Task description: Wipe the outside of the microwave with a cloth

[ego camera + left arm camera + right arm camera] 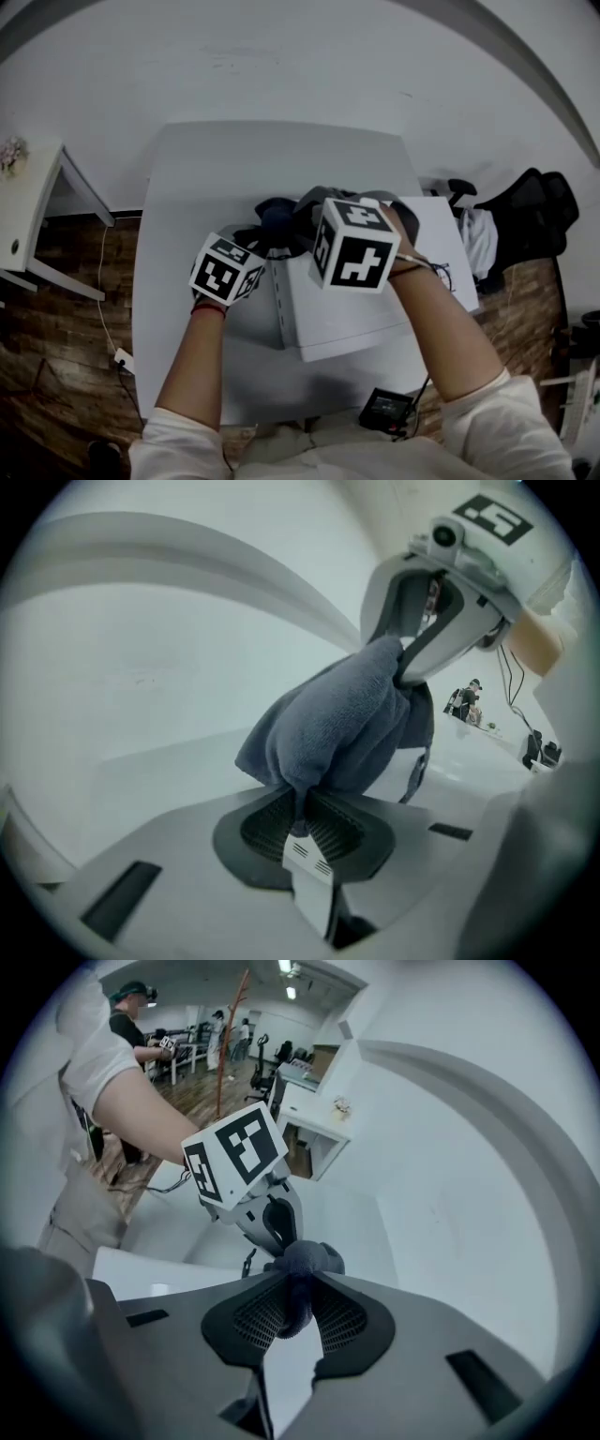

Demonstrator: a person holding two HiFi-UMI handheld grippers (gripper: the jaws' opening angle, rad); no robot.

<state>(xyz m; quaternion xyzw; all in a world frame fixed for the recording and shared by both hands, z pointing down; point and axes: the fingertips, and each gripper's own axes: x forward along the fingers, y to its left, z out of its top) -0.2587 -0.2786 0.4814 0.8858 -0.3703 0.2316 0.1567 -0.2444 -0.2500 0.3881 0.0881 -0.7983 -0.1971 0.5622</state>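
A plush blue-grey terry cloth [337, 724] hangs bunched above the boxy white microwave [361, 319], with the left gripper [302, 810] and right gripper [292, 1302] each pinching a fold in narrowed jaws.

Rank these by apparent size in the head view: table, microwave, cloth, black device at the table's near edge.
1. table
2. microwave
3. cloth and black device look about alike; the cloth is partly hidden, so I won't rank those two.
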